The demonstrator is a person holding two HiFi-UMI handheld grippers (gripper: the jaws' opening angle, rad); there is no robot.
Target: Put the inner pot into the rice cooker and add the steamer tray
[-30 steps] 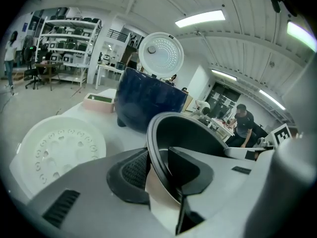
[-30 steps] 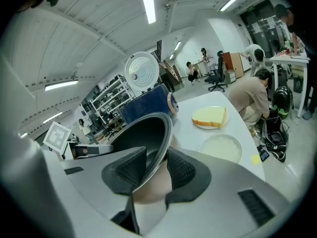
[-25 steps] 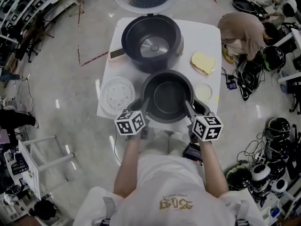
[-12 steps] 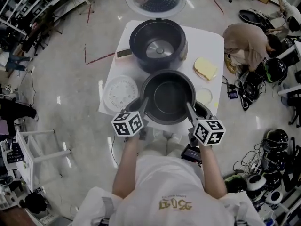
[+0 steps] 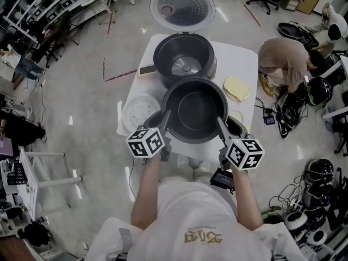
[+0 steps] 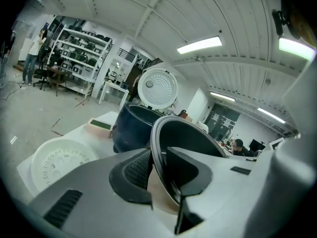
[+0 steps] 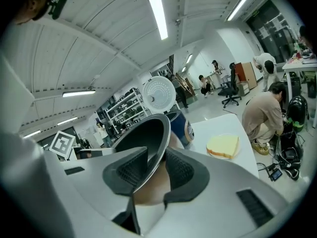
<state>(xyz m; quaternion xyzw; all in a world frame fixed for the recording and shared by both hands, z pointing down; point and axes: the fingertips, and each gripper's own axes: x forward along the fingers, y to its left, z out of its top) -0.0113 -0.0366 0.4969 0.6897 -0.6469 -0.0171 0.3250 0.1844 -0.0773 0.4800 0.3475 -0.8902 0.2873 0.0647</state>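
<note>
The dark inner pot (image 5: 194, 110) hangs above the white table (image 5: 244, 58), held by its rim on both sides. My left gripper (image 5: 166, 118) is shut on the left rim (image 6: 163, 148), and its jaws have just been closing a little further on it. On the opposite side, my right gripper (image 5: 220, 121) is shut on the right rim (image 7: 148, 138). The open rice cooker (image 5: 184, 58) stands just beyond the pot, its lid (image 5: 182, 7) raised. The white round steamer tray (image 5: 140, 112) lies flat on the table at the left, beside my left gripper.
A yellow sponge-like piece on a plate (image 5: 236, 87) lies at the table's right, with a small dish (image 5: 237, 116) near my right gripper. A person (image 5: 285, 56) crouches on the floor right of the table. Shelving and cables ring the area.
Both grippers have risen with the inner pot, lifting it off the table; it now overlaps the rice cooker's near edge in the head view.
</note>
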